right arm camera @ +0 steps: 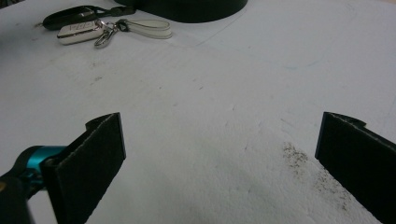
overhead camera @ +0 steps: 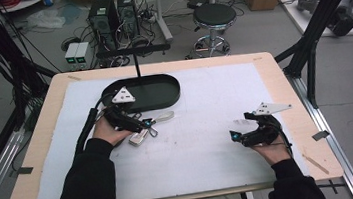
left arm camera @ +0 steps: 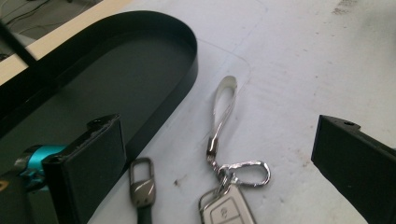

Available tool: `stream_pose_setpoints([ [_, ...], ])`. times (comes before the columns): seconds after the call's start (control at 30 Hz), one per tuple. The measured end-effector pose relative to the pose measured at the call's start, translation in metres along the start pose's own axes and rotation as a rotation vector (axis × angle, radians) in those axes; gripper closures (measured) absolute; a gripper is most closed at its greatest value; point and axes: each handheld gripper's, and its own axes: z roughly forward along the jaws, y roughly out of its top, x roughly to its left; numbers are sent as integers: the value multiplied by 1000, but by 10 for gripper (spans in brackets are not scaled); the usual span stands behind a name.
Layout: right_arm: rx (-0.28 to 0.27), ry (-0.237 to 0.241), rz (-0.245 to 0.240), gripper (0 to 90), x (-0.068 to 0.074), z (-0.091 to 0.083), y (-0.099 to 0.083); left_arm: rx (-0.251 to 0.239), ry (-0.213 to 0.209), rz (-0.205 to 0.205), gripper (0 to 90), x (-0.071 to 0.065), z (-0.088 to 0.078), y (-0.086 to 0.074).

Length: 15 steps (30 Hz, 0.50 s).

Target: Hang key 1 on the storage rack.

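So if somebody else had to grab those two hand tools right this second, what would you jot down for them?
Left gripper: open, empty, poised over the car key, jaws either side of it, nothing gripped yet.
Right gripper: open, empty, over bare white mat, away from the keys.
Things: car key with silver carabiner and pale loop strap lies on the mat beside the black oval tray, outside it. A second, dark fob lies next to it.
Done: nothing in the tray.
Left: probably close on the key and place it in the tray.
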Motion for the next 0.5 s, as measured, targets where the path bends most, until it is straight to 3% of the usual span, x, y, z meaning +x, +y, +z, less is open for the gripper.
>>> stream_pose_setpoints([
  [0.2, -13, -5, -2, 8, -2, -2, -1, 23, -23, 22, 35, -6, 18, 7],
  [0.4, -2, -11, -1, 8, -3, -2, -2, 83, -42, 57, 35, -11, 36, 4],
  [0.5, 0, -13, 4, 8, -2, -3, -3, 95, -45, 50, 35, -11, 44, 3],
])
